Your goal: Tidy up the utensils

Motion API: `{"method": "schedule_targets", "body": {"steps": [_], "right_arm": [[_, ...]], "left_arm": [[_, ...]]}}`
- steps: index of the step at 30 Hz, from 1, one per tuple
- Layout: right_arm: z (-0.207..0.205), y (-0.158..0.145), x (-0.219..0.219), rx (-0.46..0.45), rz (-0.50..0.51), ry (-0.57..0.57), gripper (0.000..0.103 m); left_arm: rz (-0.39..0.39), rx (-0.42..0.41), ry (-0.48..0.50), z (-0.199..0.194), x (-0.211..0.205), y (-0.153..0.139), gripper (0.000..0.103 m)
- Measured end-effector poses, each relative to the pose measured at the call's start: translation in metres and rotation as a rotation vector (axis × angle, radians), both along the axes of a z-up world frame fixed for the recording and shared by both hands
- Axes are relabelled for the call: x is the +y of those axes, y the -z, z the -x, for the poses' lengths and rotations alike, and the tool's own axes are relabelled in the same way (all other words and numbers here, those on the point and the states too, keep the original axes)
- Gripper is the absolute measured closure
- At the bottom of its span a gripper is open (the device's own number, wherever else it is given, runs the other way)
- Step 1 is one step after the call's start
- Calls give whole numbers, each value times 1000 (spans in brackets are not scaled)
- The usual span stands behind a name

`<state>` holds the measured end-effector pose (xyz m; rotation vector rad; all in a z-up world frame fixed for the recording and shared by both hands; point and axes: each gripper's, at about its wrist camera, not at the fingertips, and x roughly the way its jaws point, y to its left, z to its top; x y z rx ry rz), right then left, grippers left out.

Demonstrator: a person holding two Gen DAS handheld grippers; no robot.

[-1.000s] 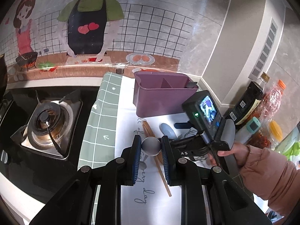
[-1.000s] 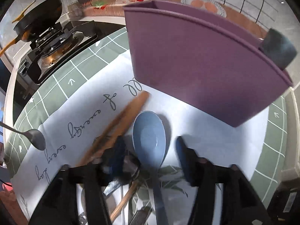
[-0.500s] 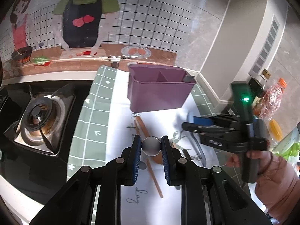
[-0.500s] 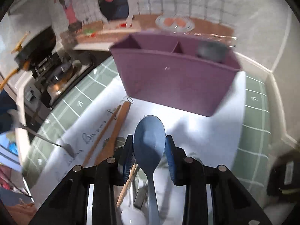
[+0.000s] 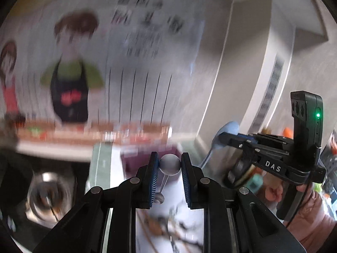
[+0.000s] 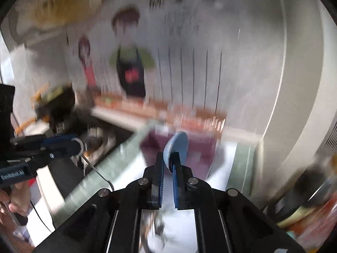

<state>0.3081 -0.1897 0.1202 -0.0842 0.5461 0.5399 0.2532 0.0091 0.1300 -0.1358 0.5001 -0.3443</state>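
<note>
My left gripper (image 5: 169, 165) is shut on a metal spoon (image 5: 170, 164), its round bowl pinched between the blue pads and its handle hanging down. My right gripper (image 6: 168, 164) is shut on a light blue spoon (image 6: 178, 144), bowl upward, raised in the air. The right gripper also shows in the left wrist view (image 5: 223, 137) with the blue spoon (image 5: 230, 126). The left gripper shows in the right wrist view (image 6: 78, 144). The purple utensil holder (image 6: 195, 149) stands blurred behind and below both; in the left wrist view (image 5: 134, 164) it is mostly hidden by the fingers.
Both views are motion-blurred. A gas stove (image 5: 48, 191) lies to the left. A green-and-white mat (image 6: 118, 158) covers the counter, with wooden utensils (image 5: 155, 223) lying on it below. Bottles (image 6: 307, 202) stand at the right. The tiled wall with cartoon stickers is behind.
Both grippers have lifted up from the counter with their spoons. The right gripper closed on the blue spoon and raised it. The views tilted upward toward the wall.
</note>
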Motion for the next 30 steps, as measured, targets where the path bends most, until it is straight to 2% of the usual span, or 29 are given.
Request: {"method": "schedule_targets", "body": {"steps": [4,9,15,21,22,23,24,26,27,28,30], "right_arm": [[-15,-42,9,-107,-10,-2,98],[-49,-49,24,-111,-12,15,98],[-99,-6,32,-21,-20,40,98],[-140,54,39,126,14,43,96],[-144,63,41,151,24,39,94],[-148,73,42,179,36,32,87],[-149,79,41,193,38,29,76],[-147,87,38,209,30,26,61],[-145,89,36,215,24,28,56],[-142,91,34,221,16,26,56],[-137,94,31,241,4,19,52]], "left_arm": [[-25,-96,16,-27,-7,-36,81],[-7,-97,29,-71,-6,-41,81],[22,-10,28,-130,-4,5,81],[75,147,6,-177,3,65,78],[76,161,1,-180,4,71,76],[76,172,-2,-181,5,76,67],[72,177,-5,-181,5,80,57],[63,173,-21,-176,6,86,52],[61,173,-22,-173,6,88,52],[61,175,-22,-168,6,90,52],[61,186,-30,-155,5,95,45]]}}
